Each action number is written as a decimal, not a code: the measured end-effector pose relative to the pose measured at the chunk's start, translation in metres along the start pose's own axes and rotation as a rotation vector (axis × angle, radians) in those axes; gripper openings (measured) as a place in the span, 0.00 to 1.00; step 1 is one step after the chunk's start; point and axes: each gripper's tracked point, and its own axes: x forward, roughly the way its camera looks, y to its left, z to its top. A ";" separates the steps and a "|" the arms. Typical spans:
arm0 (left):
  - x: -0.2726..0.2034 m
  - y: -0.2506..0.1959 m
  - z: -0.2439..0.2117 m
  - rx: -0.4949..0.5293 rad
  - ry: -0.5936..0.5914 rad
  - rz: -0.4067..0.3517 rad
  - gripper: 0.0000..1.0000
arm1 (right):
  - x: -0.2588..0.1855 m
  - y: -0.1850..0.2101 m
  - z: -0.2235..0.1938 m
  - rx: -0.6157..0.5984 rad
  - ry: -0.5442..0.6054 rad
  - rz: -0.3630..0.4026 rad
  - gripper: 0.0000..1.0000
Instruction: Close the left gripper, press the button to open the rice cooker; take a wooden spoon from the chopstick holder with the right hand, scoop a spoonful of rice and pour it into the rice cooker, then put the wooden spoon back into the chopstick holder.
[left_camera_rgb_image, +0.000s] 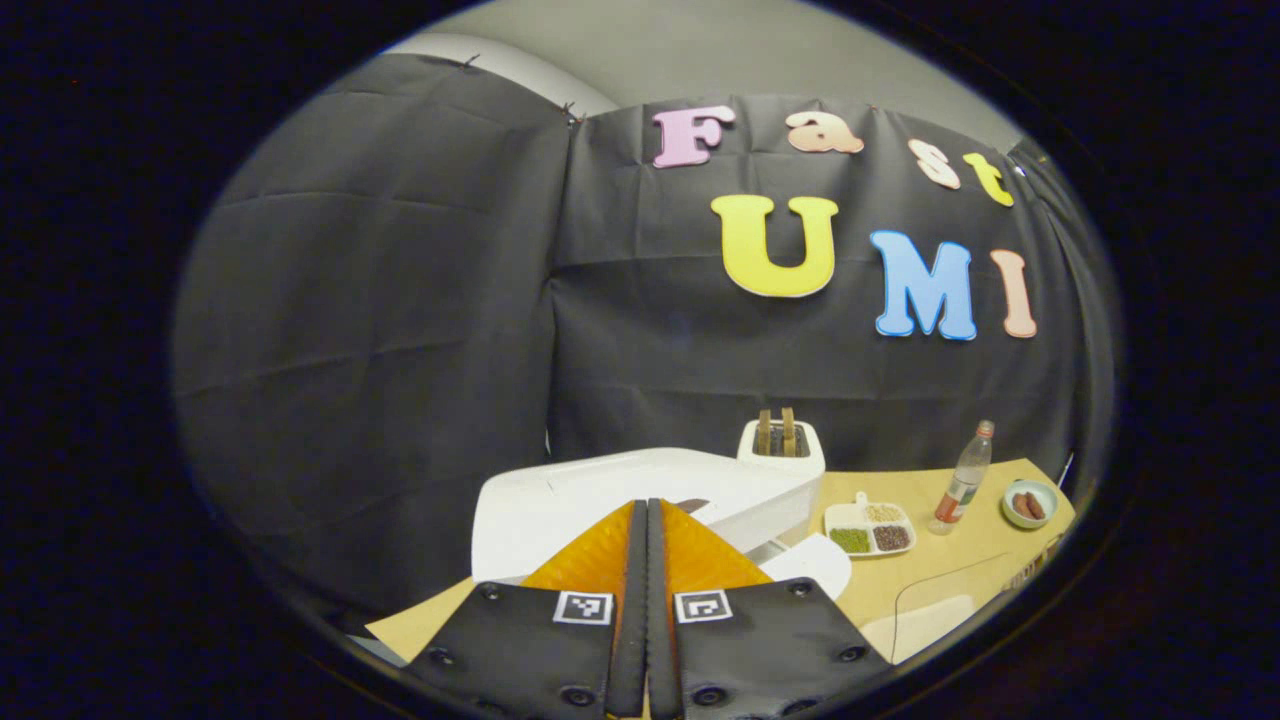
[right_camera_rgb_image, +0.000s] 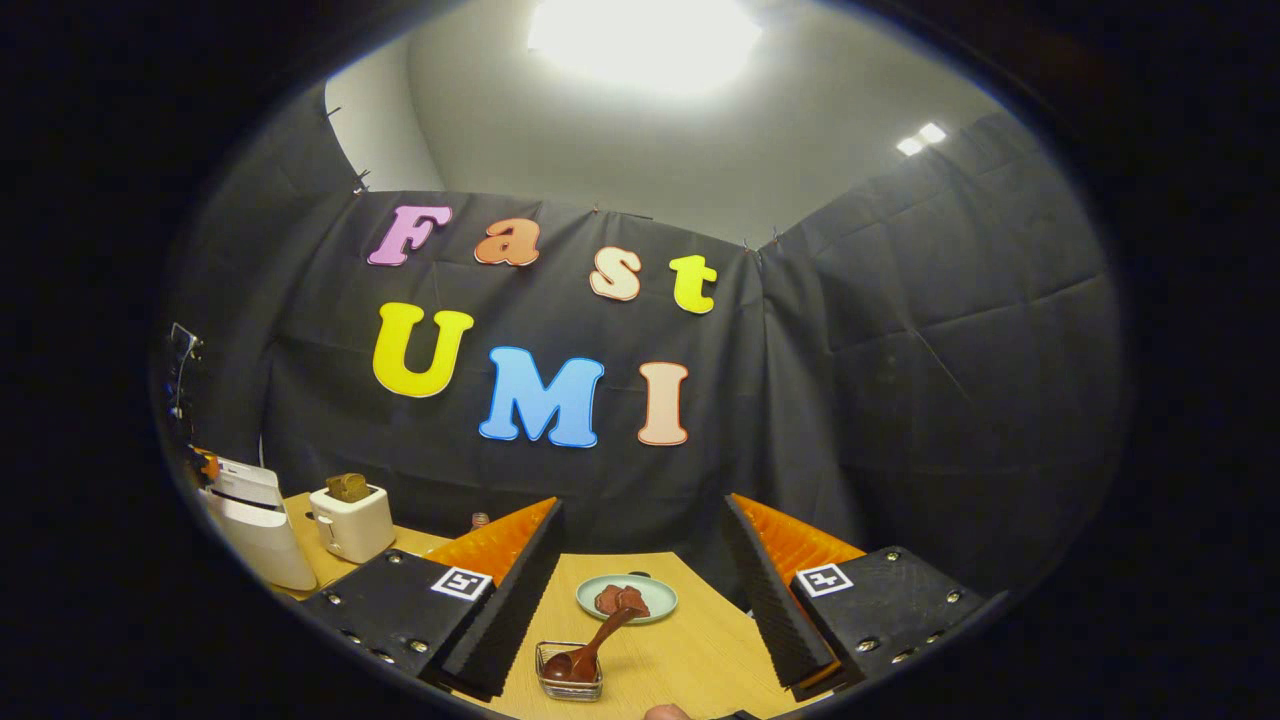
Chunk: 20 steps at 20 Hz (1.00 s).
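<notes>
rice cooker (left_camera_rgb_image: 620, 490) lid shut, near table (left_camera_rgb_image: 960, 570) edge

Left gripper (left_camera_rgb_image: 647, 510): two flat black mounting plates at the base of its fingers (left_camera_rgb_image: 600, 560), each carrying one square black-and-white coded marker near its inner top corner. Round-headed screws sit at the plate corners and along the lower edges. The finger faces are ribbed, with fine toothed ridges running their length.

Right gripper (right_camera_rgb_image: 645, 560): same build — black plates, one square coded marker per plate, screws along the outer edges. Its fingers (right_camera_rgb_image: 515, 585) are wedge-shaped, tapering to the tips, with serrated inner faces. The right plate shows light scuff marks on its surface.
</notes>
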 end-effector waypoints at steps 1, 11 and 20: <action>-0.006 -0.003 0.012 -0.005 -0.019 -0.008 0.09 | 0.004 0.000 0.000 0.000 -0.007 0.011 0.95; -0.101 -0.034 0.080 -0.057 -0.179 -0.072 0.96 | 0.053 -0.009 -0.048 0.116 0.084 0.071 0.95; -0.176 -0.076 0.125 0.005 -0.275 -0.129 0.95 | 0.096 0.009 -0.150 0.280 0.379 0.134 0.96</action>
